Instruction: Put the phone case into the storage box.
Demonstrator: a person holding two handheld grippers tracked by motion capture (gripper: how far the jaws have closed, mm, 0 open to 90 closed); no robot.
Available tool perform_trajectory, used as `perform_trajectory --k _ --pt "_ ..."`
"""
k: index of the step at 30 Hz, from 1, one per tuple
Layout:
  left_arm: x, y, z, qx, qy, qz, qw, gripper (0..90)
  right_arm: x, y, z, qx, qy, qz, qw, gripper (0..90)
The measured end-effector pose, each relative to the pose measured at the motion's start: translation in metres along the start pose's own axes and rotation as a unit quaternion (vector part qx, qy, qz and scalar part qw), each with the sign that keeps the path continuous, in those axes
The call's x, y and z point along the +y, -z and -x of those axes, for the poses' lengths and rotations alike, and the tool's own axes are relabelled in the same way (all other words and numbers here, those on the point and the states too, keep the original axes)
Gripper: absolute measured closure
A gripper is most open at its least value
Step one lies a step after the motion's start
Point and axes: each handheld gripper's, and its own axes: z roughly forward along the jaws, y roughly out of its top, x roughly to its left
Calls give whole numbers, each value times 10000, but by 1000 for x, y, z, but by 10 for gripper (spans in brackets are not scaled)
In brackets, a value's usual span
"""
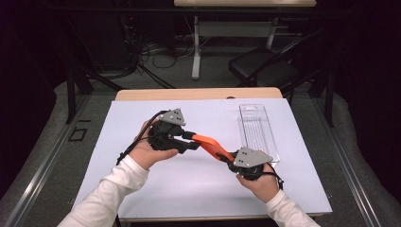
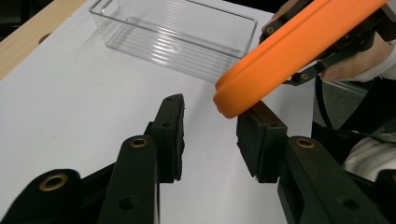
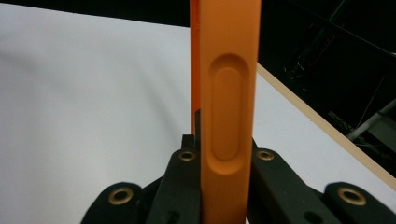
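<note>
Your right gripper (image 1: 235, 164) pinches the orange handle (image 1: 211, 146) mid-air above the bench (image 1: 142, 189), aiming it toward ten o'clock so the left gripper (image 1: 193, 142), jaws spread about its tip, can take it; tray (image 1: 257, 130) waits at two o'clock.

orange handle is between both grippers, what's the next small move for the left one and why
Probably close the left gripper a little further on the orange handle. Its rounded end sits at the right-hand pad, while the other pad stands clear with a gap. The right gripper is clamped on the far end, so the handle is steady enough to take.
</note>
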Motion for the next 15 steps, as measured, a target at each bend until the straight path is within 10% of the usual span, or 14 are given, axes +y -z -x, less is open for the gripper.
perform_trajectory --k 15 --pt "2 0 2 36 15 176 9998 712 1 -1 -1 6 -26 27 10000 875"
